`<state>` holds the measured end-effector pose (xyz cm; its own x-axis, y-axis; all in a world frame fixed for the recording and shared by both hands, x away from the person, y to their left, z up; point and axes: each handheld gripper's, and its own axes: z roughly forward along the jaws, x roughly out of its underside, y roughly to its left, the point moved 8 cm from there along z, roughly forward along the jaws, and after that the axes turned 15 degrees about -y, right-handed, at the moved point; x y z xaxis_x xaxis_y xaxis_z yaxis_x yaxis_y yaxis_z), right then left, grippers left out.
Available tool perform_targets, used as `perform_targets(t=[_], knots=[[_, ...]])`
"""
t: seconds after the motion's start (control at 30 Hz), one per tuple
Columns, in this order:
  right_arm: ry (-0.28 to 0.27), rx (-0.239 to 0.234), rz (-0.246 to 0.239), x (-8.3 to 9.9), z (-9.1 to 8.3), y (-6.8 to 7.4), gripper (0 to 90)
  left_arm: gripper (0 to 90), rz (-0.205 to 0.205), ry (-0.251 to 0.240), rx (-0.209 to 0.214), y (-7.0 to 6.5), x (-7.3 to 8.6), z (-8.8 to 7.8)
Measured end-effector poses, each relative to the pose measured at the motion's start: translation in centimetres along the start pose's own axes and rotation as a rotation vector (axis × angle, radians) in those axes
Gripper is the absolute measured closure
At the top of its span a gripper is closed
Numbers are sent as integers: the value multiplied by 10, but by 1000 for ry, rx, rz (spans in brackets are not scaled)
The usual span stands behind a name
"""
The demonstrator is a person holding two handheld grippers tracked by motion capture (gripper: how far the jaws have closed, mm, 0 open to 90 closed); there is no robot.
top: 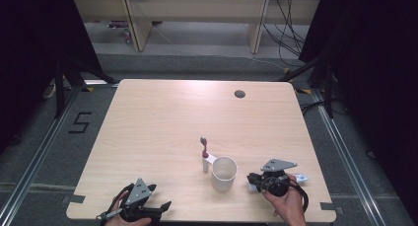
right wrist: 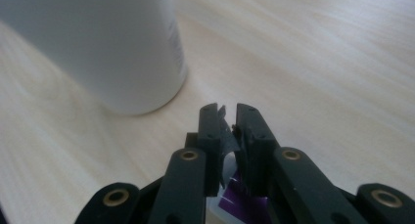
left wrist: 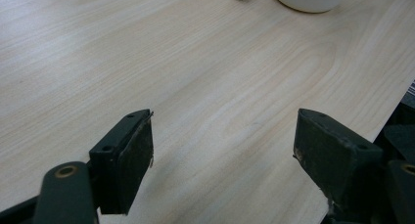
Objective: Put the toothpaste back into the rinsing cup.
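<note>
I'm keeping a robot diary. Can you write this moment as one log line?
left gripper: open, empty | right gripper: shut on toothpaste tube | cup: upright | toothbrush: beside cup

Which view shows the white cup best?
The high view: the whole cup stands upright on the table, rim visible. The right gripper view shows its side wall close up; the left gripper view shows its base.

One white cup (top: 224, 173) stands on the surface (top: 162, 122). Just beside the cup are one toothbrush (top: 204, 154) and one small packet (top: 298, 178). Two grippers flank the cup.
</note>
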<state>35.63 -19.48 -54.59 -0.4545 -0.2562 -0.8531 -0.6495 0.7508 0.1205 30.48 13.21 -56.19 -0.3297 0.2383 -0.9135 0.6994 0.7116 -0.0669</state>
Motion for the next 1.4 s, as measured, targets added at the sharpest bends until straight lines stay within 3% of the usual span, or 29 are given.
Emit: perform_targets(t=[0.13,0.23,0.27,0.3,0.33,0.37,0.4,0.43,0.5,0.57,0.63,0.7,0.8,0.87,0.93,1.03,1.07,1.17,1.2,1.27,1.3,1.33,1.4], knots=[[16,-36,-51,6,-8,7,817,224,8,1,-6,2,0,-1],[5,-47,-56,8,-11,11,817,224,8,-1,-6,2,0,0],[50,-31,-11,13,-18,17,817,224,-7,-8,-2,0,0,0],[36,-36,-40,14,-20,16,817,224,-3,-3,3,-1,0,0],[45,-86,-61,16,-22,17,818,224,0,-2,1,0,0,0],[54,-81,-57,19,-26,19,818,224,-22,-22,-1,-2,-1,1],[51,-80,-95,20,-29,19,818,225,-21,-22,-1,-2,-1,1],[46,-36,-69,25,-35,21,818,225,-6,-8,2,-1,0,0],[50,-33,-58,27,-39,23,818,225,-3,-2,-1,0,0,0],[69,-44,-78,32,-46,22,819,227,0,4,2,0,0,-1],[61,-30,-48,38,-53,23,825,227,-11,-10,-6,-1,0,1],[47,-47,-86,44,-61,17,832,227,-16,-14,-7,-2,0,1],[56,-27,-84,48,-69,13,838,227,-4,-3,-3,-1,0,0],[73,7,-41,53,-80,8,840,227,-18,-15,-6,-2,0,2],[79,16,-38,56,-85,3,842,227,-4,-2,0,-1,1,1],[84,31,-35,58,-91,-4,843,227,-14,-11,-2,-2,0,1],[90,50,2,61,-95,-7,843,227,-7,-3,2,-2,1,1],[77,61,-20,61,-98,-15,843,227,-6,-1,1,-2,1,1],[88,76,5,62,-102,-17,843,227,-10,0,0,-2,1,1],[102,78,7,62,-104,-20,843,227,-8,1,0,-2,1,1],[91,82,-41,61,-105,-25,843,227,-8,1,0,-2,1,1],[97,100,-8,62,-109,-27,838,227,-16,-5,-2,-2,1,2],[87,111,13,60,-112,-27,825,228,-17,-10,-3,-2,1,3]])
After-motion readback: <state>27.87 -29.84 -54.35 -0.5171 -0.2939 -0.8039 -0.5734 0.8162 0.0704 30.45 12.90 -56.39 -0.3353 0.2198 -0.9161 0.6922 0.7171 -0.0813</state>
